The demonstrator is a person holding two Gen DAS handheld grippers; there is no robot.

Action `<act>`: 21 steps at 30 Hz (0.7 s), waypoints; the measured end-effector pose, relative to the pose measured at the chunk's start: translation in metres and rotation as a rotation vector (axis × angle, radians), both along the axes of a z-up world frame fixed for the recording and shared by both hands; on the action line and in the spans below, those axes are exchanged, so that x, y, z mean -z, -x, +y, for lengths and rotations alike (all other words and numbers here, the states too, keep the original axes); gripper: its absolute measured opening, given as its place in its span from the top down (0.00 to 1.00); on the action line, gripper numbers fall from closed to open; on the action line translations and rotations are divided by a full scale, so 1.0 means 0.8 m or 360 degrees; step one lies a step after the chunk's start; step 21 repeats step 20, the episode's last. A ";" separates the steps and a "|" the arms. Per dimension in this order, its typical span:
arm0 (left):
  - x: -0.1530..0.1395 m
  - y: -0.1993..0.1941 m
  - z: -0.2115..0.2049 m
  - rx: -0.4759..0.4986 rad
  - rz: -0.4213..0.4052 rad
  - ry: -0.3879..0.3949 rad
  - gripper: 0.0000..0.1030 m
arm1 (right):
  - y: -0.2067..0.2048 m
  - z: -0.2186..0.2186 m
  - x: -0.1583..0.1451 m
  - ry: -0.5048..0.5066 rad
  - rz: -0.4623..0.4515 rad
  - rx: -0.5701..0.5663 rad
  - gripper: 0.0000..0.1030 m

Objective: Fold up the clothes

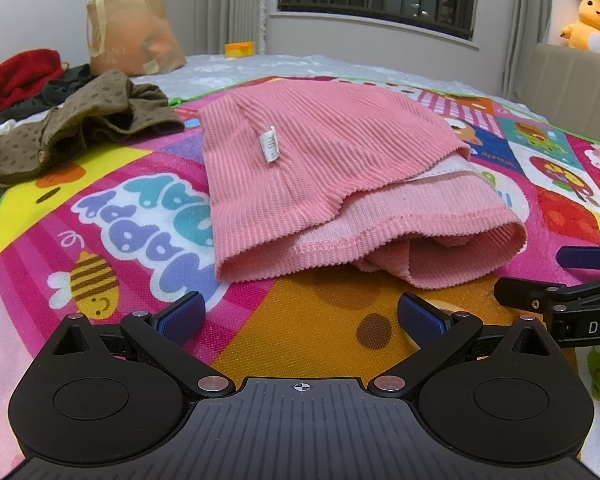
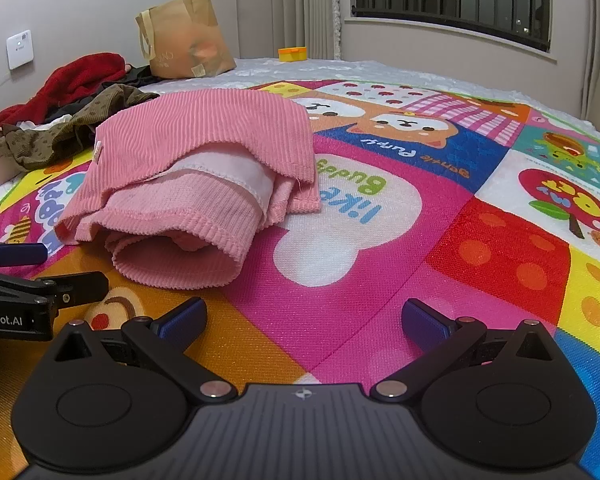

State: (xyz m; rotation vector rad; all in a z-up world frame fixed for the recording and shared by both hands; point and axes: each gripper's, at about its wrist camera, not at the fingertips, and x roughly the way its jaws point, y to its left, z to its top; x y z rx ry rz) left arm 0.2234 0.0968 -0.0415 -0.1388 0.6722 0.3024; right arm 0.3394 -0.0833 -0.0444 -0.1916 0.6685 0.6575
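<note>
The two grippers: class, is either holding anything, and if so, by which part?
Nothing is held. The left gripper and right gripper are both open over the play mat, short of the folded pink ribbed garment.

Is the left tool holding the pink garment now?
No. The left tool is open and empty, apart from the pink garment lying on the mat.

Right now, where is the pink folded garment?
The pink folded garment lies on the colourful mat, ahead of both open grippers; the olive dotted garment lies to its left.
</note>
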 end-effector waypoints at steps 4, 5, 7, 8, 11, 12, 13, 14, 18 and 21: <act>-0.001 -0.004 -0.004 0.0021 0.0013 -0.0062 0.00 | 0.000 0.000 0.001 -0.0002 -0.0004 0.0001 0.00; -0.002 -0.003 -0.005 0.0012 0.0004 -0.0073 0.00 | 0.000 0.000 0.001 -0.0001 -0.0007 0.0001 0.00; -0.004 -0.001 -0.003 -0.0003 0.0001 -0.0041 0.00 | 0.001 0.000 0.001 0.0001 -0.0011 0.0000 0.00; -0.004 0.000 0.001 -0.0014 0.0010 0.0019 0.00 | 0.001 -0.001 0.001 -0.0003 -0.0007 0.0000 0.00; -0.008 0.005 0.010 -0.0048 0.0006 0.0122 0.00 | 0.000 -0.002 0.001 -0.0012 -0.0002 0.0000 0.00; -0.007 0.005 0.010 -0.0037 0.0013 0.0112 0.00 | 0.000 -0.002 0.001 -0.0010 -0.0003 0.0000 0.00; -0.006 0.005 0.010 -0.0027 0.0021 0.0103 0.00 | 0.000 -0.002 0.001 -0.0009 -0.0004 0.0000 0.00; -0.005 0.005 0.008 -0.0021 0.0023 0.0082 0.00 | 0.000 -0.002 0.001 -0.0009 -0.0004 0.0000 0.00; -0.005 0.007 0.005 -0.0024 -0.0001 0.0065 0.00 | 0.000 -0.002 0.001 -0.0010 -0.0005 0.0000 0.00; -0.006 0.008 0.007 -0.0024 -0.0016 0.0080 0.00 | 0.000 -0.002 0.001 -0.0011 -0.0005 0.0000 0.00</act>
